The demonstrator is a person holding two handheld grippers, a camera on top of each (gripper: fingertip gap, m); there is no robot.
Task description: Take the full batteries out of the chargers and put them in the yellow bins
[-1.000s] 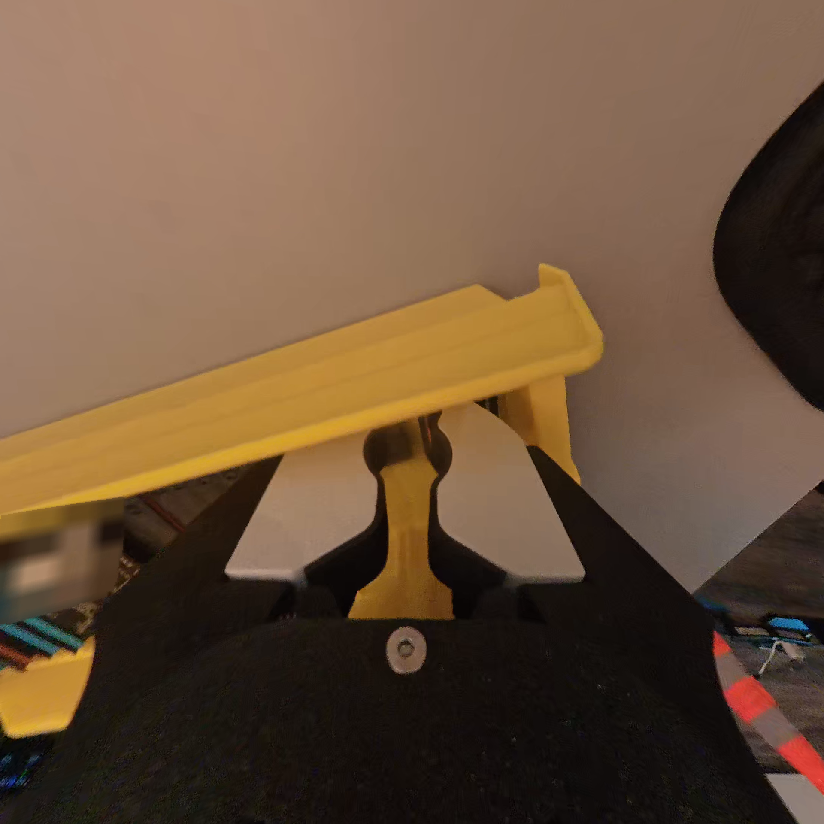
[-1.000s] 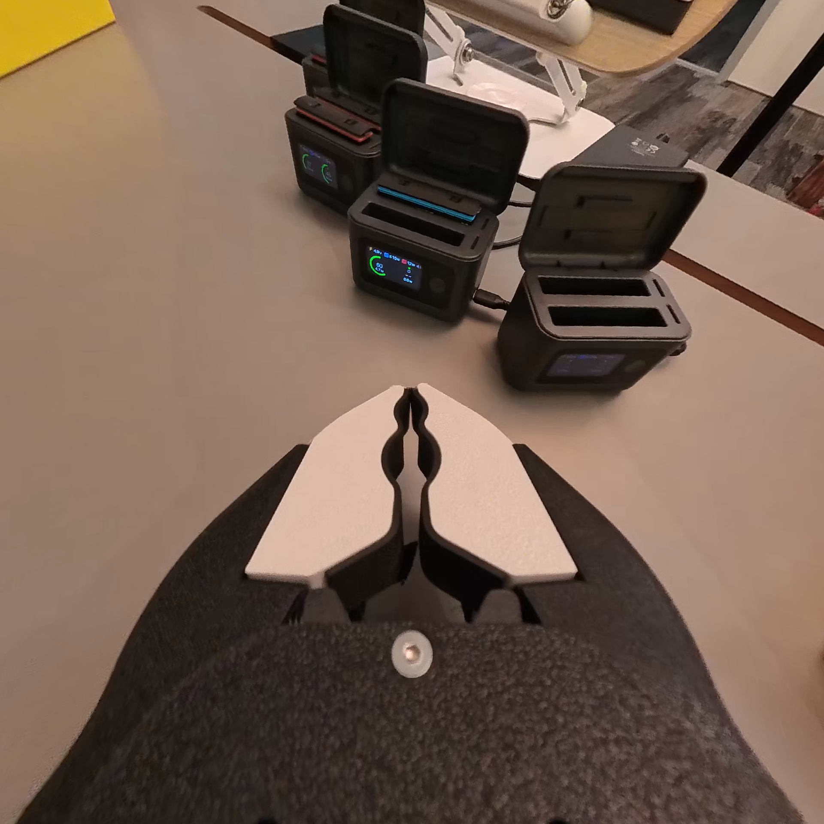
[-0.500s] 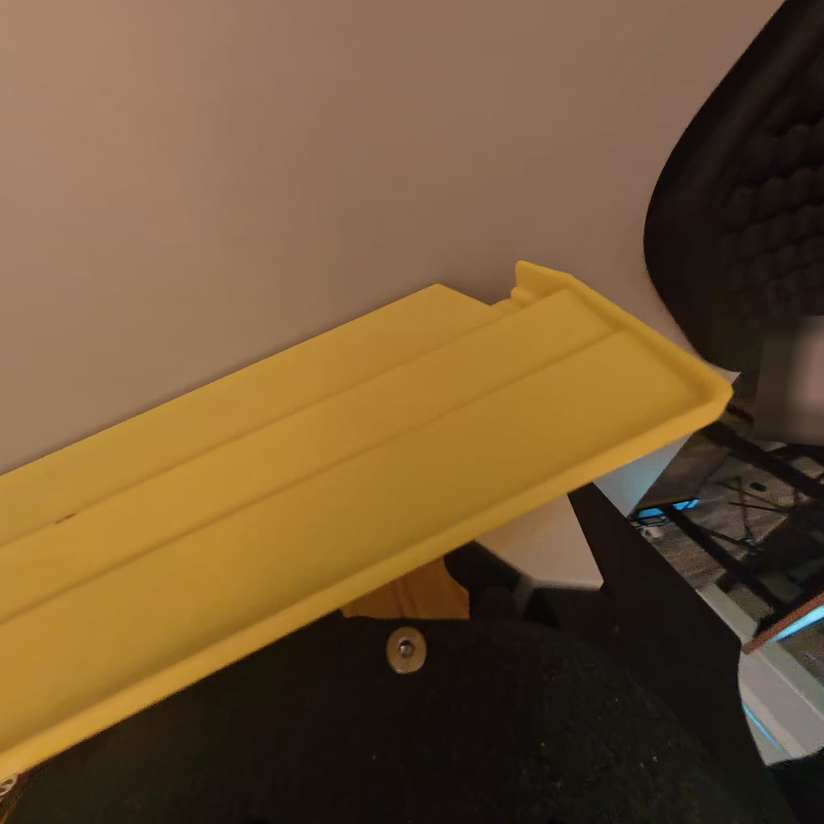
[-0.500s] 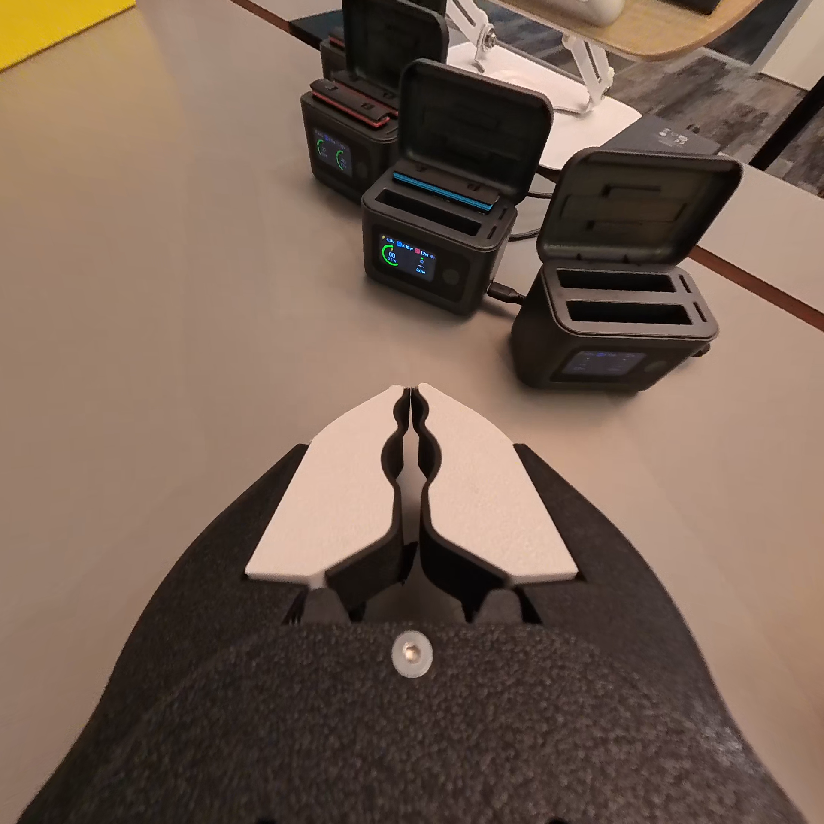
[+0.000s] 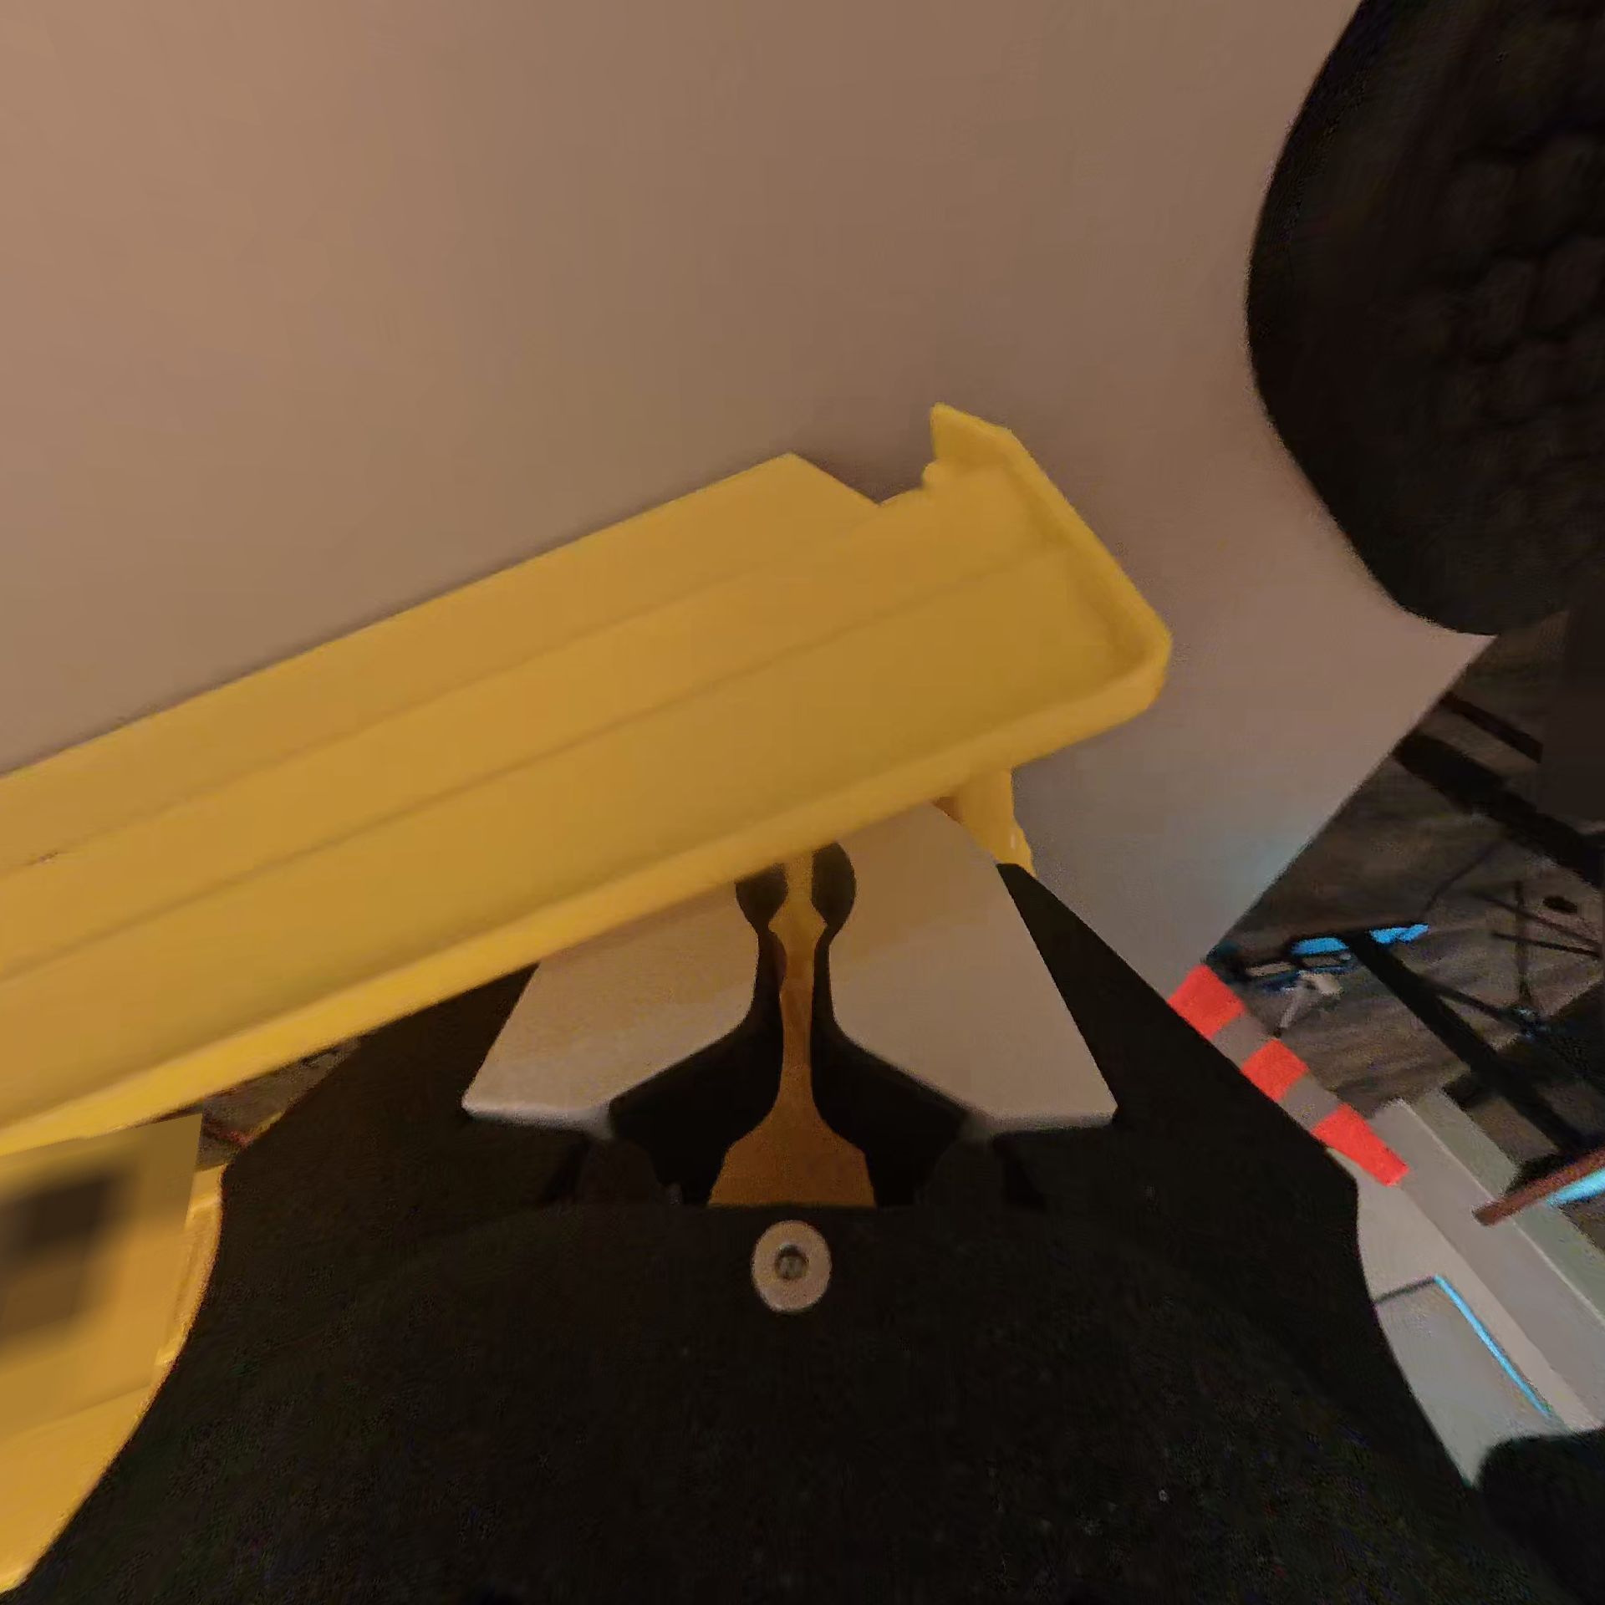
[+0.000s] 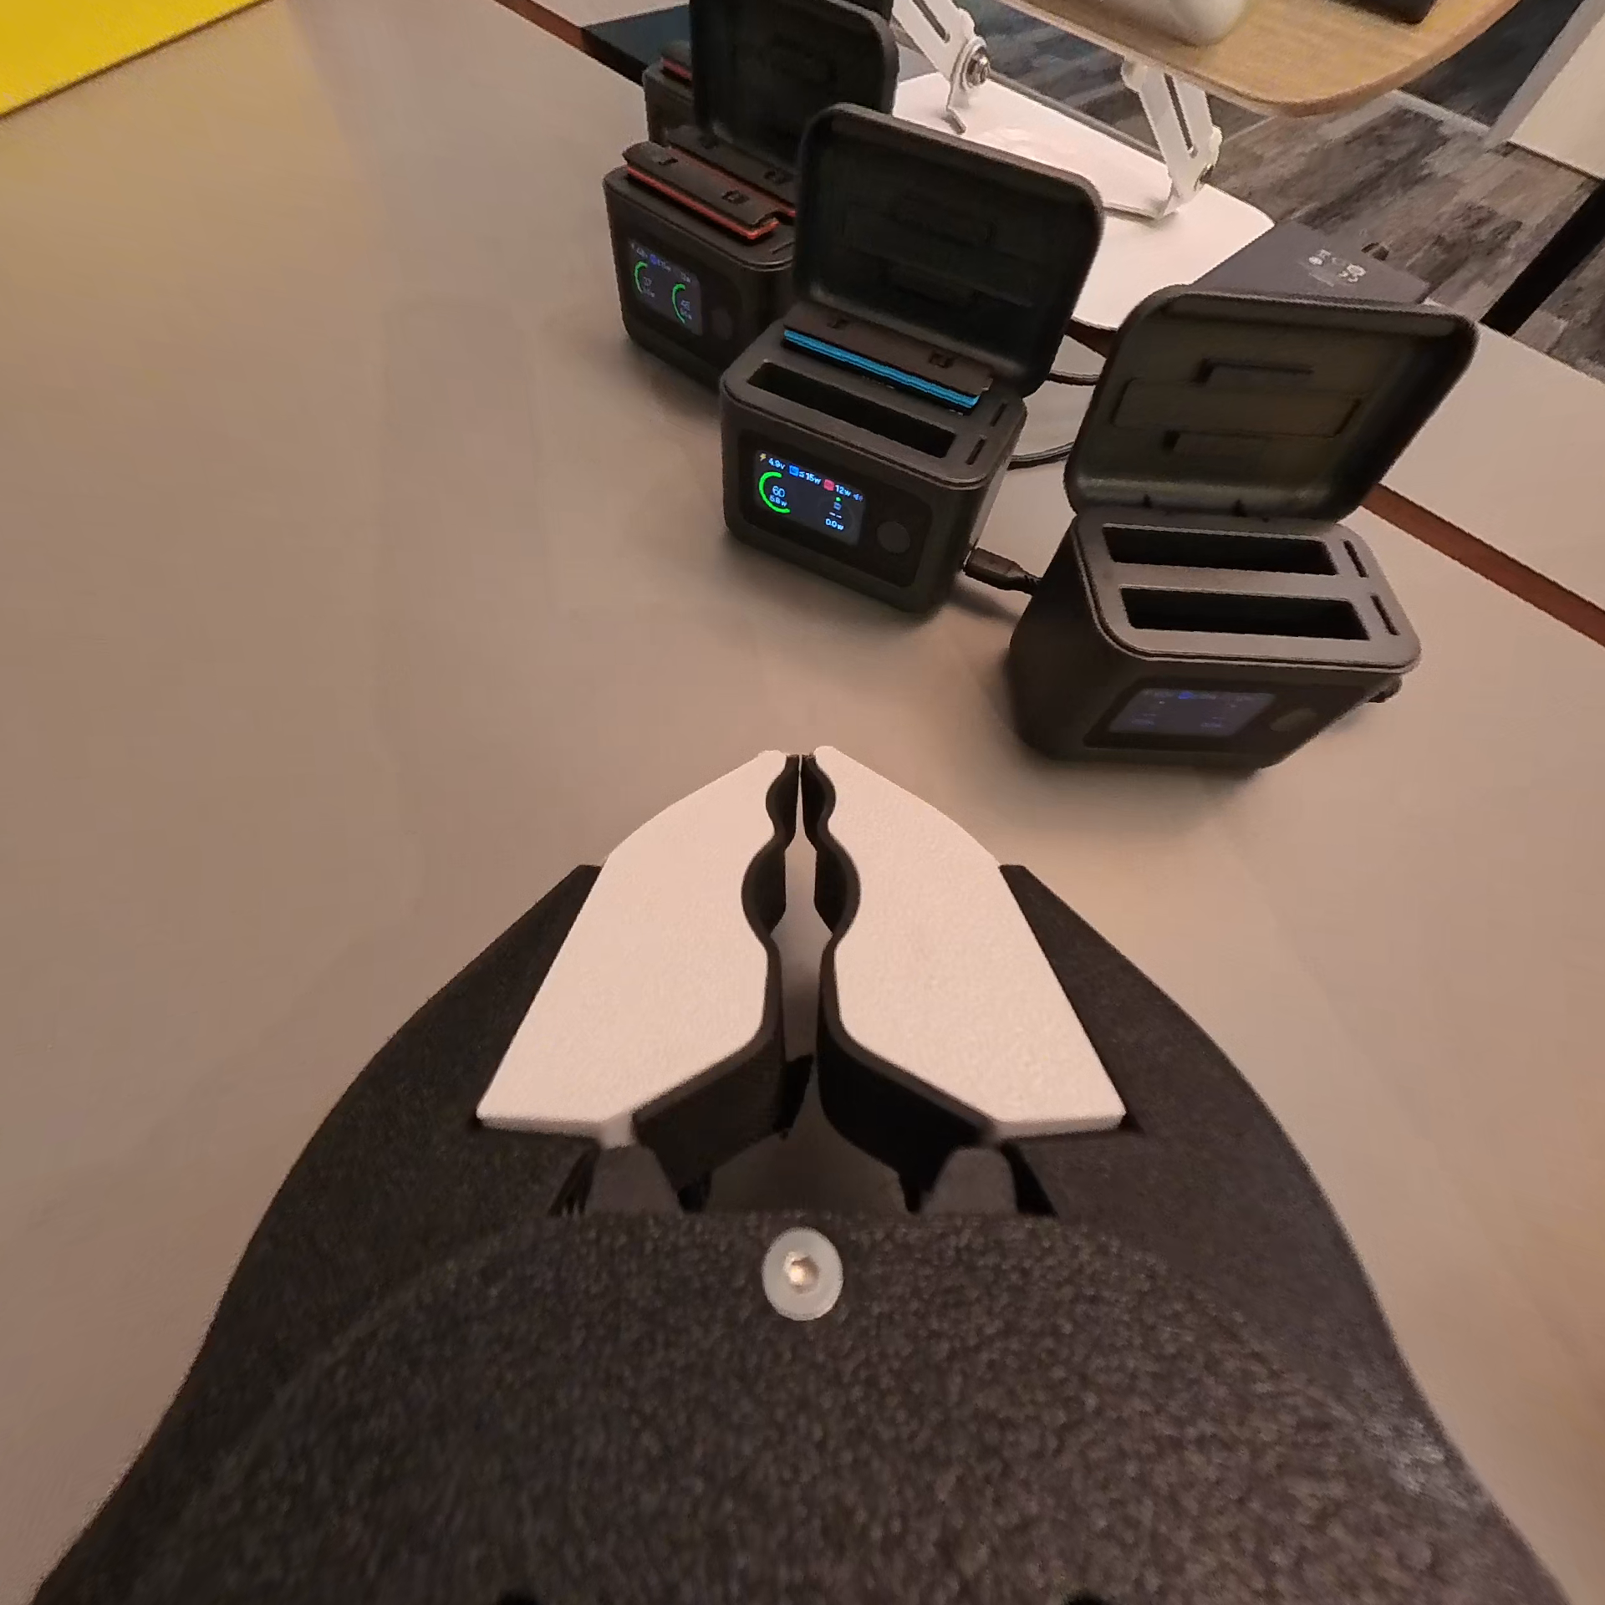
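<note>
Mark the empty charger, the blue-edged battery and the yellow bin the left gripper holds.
empty charger (image 6: 1216, 686): right wrist view, front wall below its two bare slots.
blue-edged battery (image 6: 886, 369): right wrist view, blue top edge.
yellow bin (image 5: 564, 747): left wrist view, ribbed flat face.

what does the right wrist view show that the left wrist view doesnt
Only the right wrist view shows three open chargers: the nearest charger with both slots empty, the middle charger with a blue-edged battery, and the far charger with a red-edged battery. The right gripper is shut on nothing. Only the left wrist view shows the left gripper clamped on a yellow bin. Both show the beige table.
</note>
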